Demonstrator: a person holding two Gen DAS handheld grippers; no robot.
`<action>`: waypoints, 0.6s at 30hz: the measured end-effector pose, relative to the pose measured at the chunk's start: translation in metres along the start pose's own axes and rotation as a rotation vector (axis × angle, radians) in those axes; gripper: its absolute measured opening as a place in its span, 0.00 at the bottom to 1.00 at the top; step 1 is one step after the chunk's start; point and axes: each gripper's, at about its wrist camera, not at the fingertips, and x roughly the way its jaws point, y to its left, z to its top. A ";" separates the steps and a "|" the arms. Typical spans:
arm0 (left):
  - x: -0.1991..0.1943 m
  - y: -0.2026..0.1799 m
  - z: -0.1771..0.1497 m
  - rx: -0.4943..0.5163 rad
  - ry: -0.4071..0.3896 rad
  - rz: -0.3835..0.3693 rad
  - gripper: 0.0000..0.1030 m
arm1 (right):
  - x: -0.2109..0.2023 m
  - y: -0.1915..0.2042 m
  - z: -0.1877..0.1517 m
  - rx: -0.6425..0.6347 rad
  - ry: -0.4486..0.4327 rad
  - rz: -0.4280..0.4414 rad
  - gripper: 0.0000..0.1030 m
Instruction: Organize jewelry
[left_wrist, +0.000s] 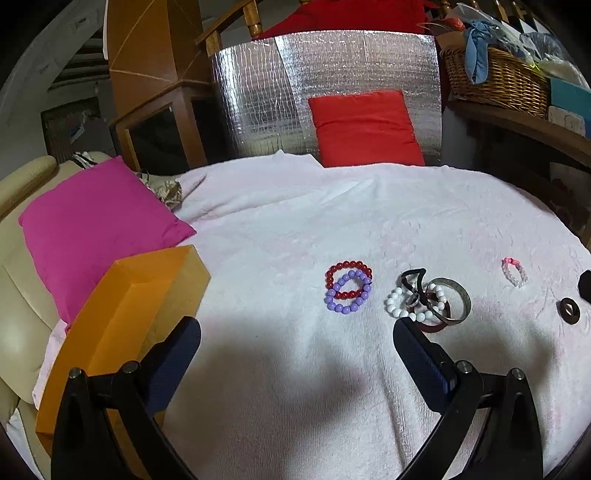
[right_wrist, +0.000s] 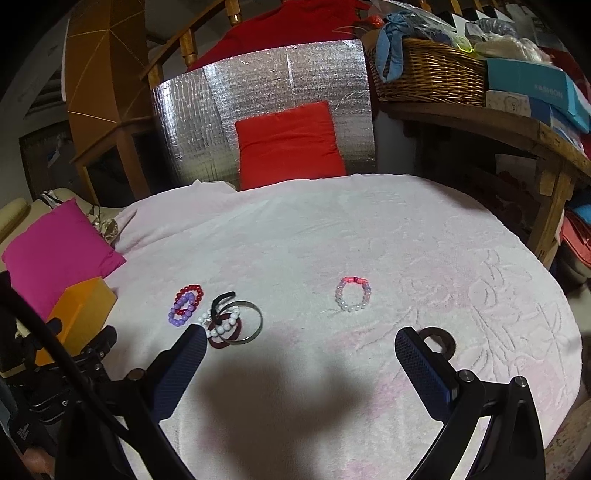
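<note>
On the white towel lie a red bead bracelet overlapping a purple bead bracelet, and a heap with a white bead bracelet, a metal bangle and a black band. A small pink-white bracelet lies apart to the right, and a dark brown ring nearer. An open orange box stands at the left. My left gripper is open and empty, short of the bracelets. My right gripper is open and empty, short of the pink-white bracelet.
A magenta cushion lies behind the box. A red cushion leans on a silver foil panel at the back. A wicker basket and blue boxes sit on a wooden shelf at the right.
</note>
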 end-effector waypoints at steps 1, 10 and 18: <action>0.003 0.002 -0.001 -0.009 0.011 -0.020 1.00 | 0.001 -0.004 0.002 0.000 -0.001 -0.008 1.00; 0.041 0.025 -0.002 -0.079 0.127 -0.183 1.00 | 0.029 -0.075 0.026 0.125 0.066 -0.061 1.00; 0.062 0.034 0.002 -0.058 0.193 -0.217 1.00 | 0.088 -0.091 0.033 0.243 0.234 0.089 0.72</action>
